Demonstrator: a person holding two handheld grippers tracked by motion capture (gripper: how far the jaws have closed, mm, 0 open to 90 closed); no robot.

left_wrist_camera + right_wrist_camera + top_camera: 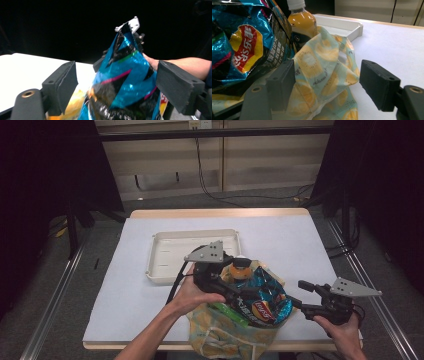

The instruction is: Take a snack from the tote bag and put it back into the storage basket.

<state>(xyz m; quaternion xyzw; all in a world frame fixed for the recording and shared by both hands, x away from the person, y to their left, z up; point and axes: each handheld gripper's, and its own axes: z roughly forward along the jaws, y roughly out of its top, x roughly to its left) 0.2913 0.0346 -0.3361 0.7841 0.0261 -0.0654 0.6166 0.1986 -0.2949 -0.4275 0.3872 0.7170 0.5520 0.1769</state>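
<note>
A fruit-print cloth bag (220, 337) lies at the table's front edge. A shiny blue chip bag (262, 300) and an orange juice bottle (241, 269) stick out of it. My left gripper (240, 292) reaches over the bag's mouth. In the left gripper view its jaws (115, 72) stand open around the chip bag (125, 75), with a gap at the left pad. My right gripper (300, 294) is at the bag's right side. Its jaws (327, 72) stand open astride a fold of the cloth bag (319, 65), beside the chip bag (244, 47) and the bottle (303, 22).
A white tray (165, 251) sits behind the bag at the table's middle left, also seen as the tray (347, 25) in the right gripper view. A green packet (227, 312) lies in the bag's mouth. White tabletop (295, 245) stretches to the right and behind.
</note>
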